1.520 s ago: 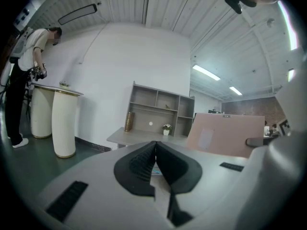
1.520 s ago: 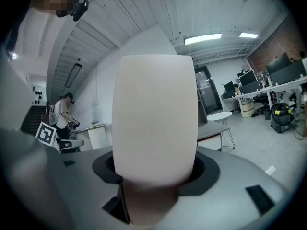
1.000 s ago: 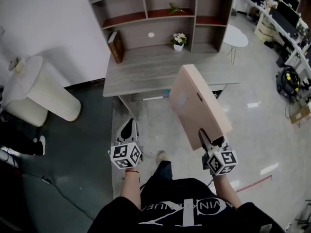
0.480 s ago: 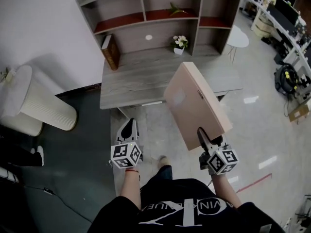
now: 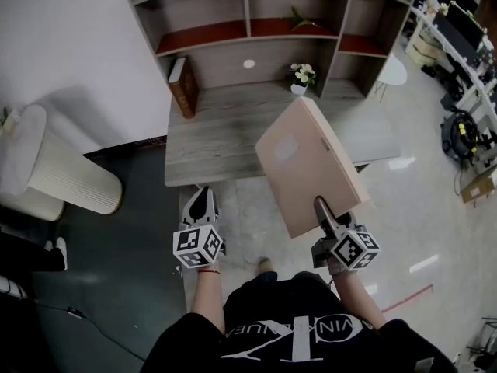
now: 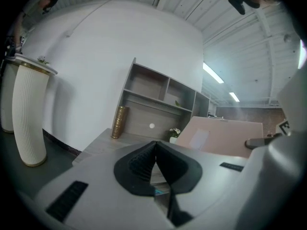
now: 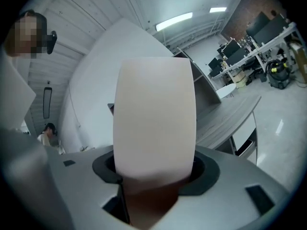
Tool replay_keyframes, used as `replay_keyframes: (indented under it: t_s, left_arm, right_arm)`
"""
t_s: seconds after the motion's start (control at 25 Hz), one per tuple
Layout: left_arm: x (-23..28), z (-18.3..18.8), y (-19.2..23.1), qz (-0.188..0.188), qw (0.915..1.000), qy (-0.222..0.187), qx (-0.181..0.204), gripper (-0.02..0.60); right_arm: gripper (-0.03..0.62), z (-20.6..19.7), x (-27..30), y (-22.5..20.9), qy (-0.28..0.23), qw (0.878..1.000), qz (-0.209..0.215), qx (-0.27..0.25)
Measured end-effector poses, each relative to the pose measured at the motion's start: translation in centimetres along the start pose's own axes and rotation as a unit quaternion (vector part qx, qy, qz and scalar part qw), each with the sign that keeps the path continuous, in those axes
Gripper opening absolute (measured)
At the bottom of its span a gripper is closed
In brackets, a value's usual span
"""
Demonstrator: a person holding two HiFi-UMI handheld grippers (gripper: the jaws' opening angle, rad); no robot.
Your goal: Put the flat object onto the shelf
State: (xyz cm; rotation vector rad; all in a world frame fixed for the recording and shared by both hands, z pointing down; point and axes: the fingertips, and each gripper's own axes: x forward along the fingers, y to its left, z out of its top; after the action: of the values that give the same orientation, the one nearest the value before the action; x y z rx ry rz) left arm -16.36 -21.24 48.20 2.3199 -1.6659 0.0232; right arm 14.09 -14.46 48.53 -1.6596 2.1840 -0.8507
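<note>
— Grey wood-grain tabletop (image 5: 233,142) against a white wall, with the shelf (image 5: 272,33) standing along its far edge. What sits on it?

— A brown book (image 5: 183,88) stands upright at the left, below the shelf's compartments, and a small flower pot (image 5: 301,76) is toward the right. Left of the tabletop, a white ribbed column (image 5: 74,181) stands on the dark floor.

— And the flat object (image 5: 311,165)?

— It is up in the air, tilted, in front of the tabletop's right part. It is pale pink. The right tongs (image 5: 321,208) are clenched on its near edge, and in the right gripper view it fills the gap between the jaws.

— And the left tongs (image 5: 202,200)?

— Clenched on nothing, with the jaws pressed together. They sit by the tabletop's near edge, apart from the flat object.
</note>
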Motion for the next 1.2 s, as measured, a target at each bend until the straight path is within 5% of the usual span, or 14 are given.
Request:
replay_keyframes:
  t_s: [0.36, 1.2]
  left_arm:
    - [0.9, -1.1, 2.6, 0.019, 0.9997, 0.011, -0.009, 0.005]
    - [8.1, 2.7, 9.2, 0.104, 0.9945, -0.01, -0.014, 0.005]
  right_arm:
    - [0.288, -1.7, 5.0, 0.2, 0.023, 0.997, 0.008, 0.074]
    - [0.289, -0.8, 21.0, -1.5, 0.078, 0.986, 0.026, 0.147]
